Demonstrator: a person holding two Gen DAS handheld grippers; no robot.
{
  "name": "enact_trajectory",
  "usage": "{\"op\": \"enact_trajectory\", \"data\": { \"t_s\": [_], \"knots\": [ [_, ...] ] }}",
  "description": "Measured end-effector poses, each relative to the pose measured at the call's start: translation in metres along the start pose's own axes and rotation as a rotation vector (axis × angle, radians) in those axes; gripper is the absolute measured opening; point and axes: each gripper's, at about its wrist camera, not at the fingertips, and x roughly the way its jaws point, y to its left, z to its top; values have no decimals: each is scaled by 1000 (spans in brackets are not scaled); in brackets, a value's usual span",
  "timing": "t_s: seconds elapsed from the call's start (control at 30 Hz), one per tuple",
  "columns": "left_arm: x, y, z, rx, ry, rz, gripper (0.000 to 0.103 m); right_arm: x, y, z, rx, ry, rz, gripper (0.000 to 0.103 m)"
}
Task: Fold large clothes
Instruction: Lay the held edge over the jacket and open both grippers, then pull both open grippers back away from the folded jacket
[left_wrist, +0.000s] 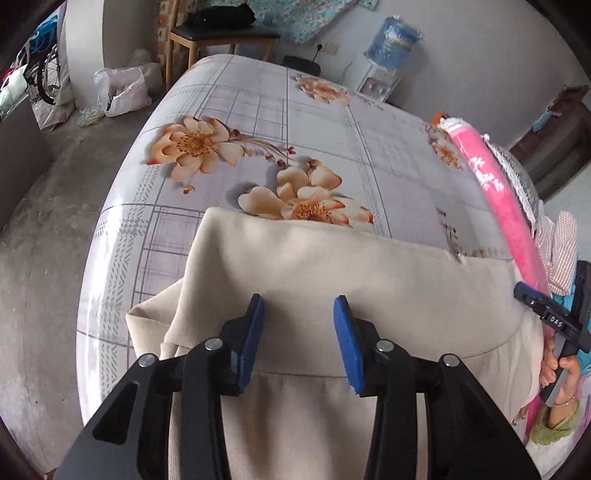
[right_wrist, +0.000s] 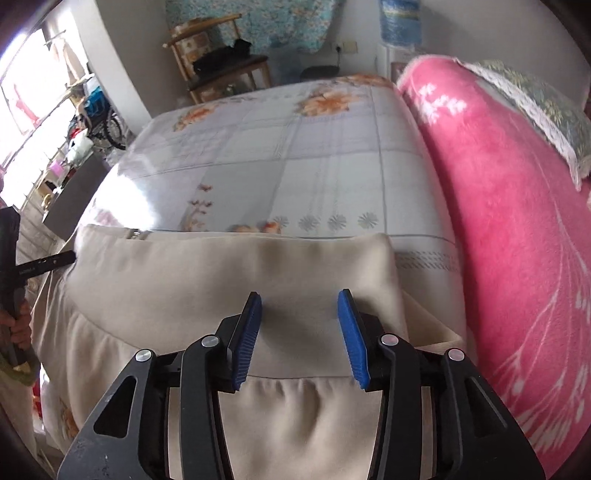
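Folding a large beige garment (left_wrist: 332, 266) on the near part of a bed (left_wrist: 258, 110) covered with a flowered sheet; lying doubled over, with a folded edge running left to right toward the far side and a seam crossing nearer the cameras

Hovering just above the cloth with the left gripper (left_wrist: 299, 339), jaws parted and nothing between the blue pads; hovering likewise with the right gripper (right_wrist: 299, 336), jaws released and gripping no fabric

Judging from this: finishing one fold, letting go of the cloth. Calling next for picking a fresh pair of edges or corners, probably at the left and right ends, and bringing them across to make the bundle narrower

Lying along the right side of the bed, a pink blanket (right_wrist: 498, 221), with a pillow (right_wrist: 546, 107) behind it

Hard to make out: what kind of garment this is, how many layers are stacked, and the near hem, hidden under the grippers. Blurring slightly in the right view. Showing only at the frame edges, the hand (left_wrist: 557, 373) holding the other tool
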Motion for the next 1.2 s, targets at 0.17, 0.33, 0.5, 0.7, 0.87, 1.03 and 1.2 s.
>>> {"op": "enact_trajectory", "data": {
  "t_s": [0.17,0.33,0.5,0.7,0.87,1.03,1.2],
  "knots": [
    [-41,10,-13,-13,-67,63,38,-44,-13,-14,4,-77,-209,39],
    [-77,-9,-60,146,-81,-54,38,-108,-4,-58,-66,-157,-34,39],
    [-75,5,-117,120,-27,-31,38,-107,17,-124,-222,-57,7,34],
    [-82,22,-134,70,-78,-28,37,-97,-9,-148,-112,-1,-43,32],
    [-97,11,-157,149,-90,-42,36,-119,9,-164,-173,-53,3,32],
    [-93,14,-173,168,-111,-11,36,-100,-3,-173,-143,-19,-21,31],
    [-112,12,-180,209,-150,44,36,-131,13,-171,-164,-59,-85,34]
  ]
}}
